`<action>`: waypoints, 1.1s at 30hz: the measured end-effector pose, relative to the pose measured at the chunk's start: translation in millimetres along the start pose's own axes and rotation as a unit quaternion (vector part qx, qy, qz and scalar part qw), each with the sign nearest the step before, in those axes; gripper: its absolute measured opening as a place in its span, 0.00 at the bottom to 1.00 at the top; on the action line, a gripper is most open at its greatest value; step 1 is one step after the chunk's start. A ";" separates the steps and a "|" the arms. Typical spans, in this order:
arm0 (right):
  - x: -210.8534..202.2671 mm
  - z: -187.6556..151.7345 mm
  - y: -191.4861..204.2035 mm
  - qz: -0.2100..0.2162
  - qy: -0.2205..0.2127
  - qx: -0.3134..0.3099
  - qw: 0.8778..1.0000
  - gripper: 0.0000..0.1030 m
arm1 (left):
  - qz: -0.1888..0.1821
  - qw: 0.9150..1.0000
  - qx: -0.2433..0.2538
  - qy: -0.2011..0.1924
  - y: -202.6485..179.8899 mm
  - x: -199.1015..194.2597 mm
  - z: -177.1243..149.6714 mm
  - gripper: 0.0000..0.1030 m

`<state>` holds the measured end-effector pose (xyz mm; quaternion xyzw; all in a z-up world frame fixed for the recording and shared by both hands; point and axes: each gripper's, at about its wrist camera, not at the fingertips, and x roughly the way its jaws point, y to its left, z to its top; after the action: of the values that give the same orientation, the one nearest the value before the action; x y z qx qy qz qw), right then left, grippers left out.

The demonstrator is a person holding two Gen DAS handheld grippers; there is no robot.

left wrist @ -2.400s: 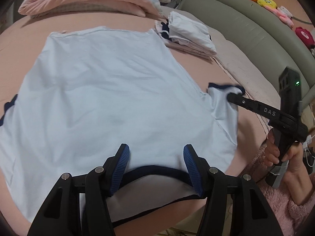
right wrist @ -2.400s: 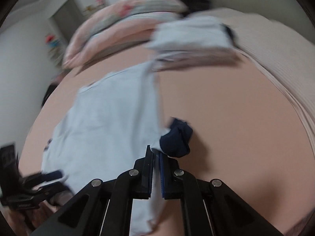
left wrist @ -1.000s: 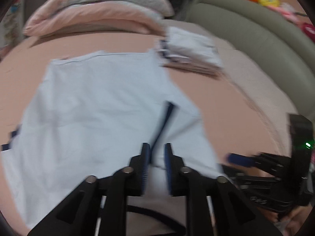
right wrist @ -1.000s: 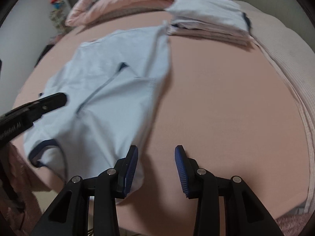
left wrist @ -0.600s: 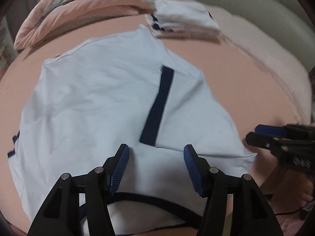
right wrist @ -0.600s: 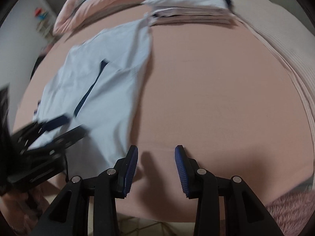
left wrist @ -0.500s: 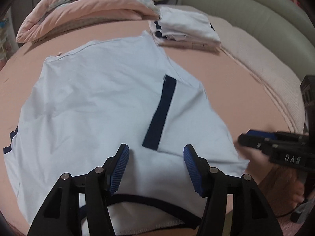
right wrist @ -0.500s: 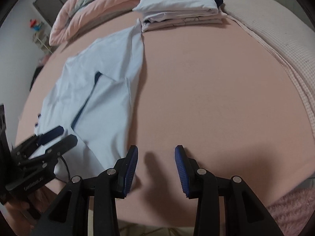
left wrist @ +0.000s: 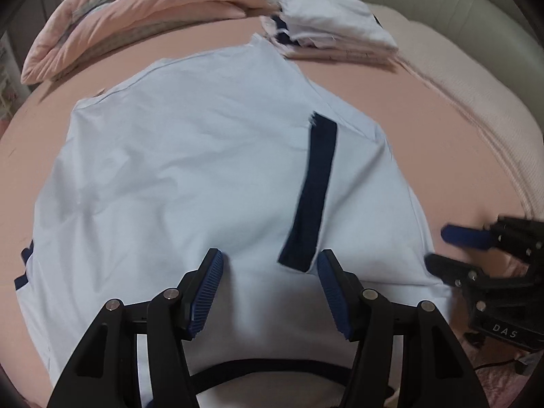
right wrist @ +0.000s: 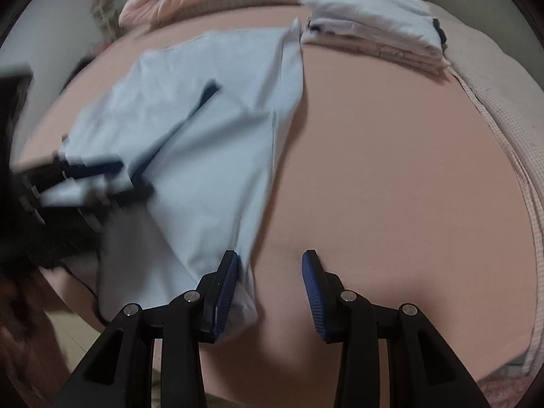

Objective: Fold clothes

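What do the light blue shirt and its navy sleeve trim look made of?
Light blue shirt: thin matte knit, likely cotton jersey; it lies limp with soft shallow creases. Navy sleeve trim: a denser, flat matte band, possibly ribbed; the weave is too fine to confirm.

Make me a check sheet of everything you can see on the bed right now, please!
Surface: pink bed sheet, bare to the right of the shirt.
Job's things: light blue T-shirt with navy trim lying flat, one sleeve folded inward, its navy cuff on top.
Clutter: stack of folded white clothes at the far edge; rolled pink quilt behind.
Grippers: left gripper open above the shirt near the collar; right gripper open at the shirt's near right edge.
Cables: nothing seen.
Surroundings: pale green padded headboard.
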<state>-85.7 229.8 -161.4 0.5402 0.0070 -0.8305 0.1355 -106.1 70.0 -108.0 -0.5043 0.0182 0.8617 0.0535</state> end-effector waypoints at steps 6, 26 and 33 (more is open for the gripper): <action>-12.2 52.2 -32.0 0.101 -0.021 0.074 0.992 0.38 | -0.031 0.998 0.018 -0.047 3.4 -17.0 16.9 0.54; 28.8 90.7 -59.0 0.053 -0.024 0.086 0.995 0.38 | -0.069 0.997 0.014 -0.028 -9.9 12.7 60.1 0.55; 34.7 78.8 -53.4 0.074 -0.015 0.101 0.992 0.38 | -0.024 0.999 0.022 0.034 -20.3 52.6 75.9 0.56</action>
<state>-181.9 261.3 -167.0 0.5377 -0.1187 -0.8227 0.1411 -195.2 100.5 -116.1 -0.5320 0.0267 0.8421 0.0848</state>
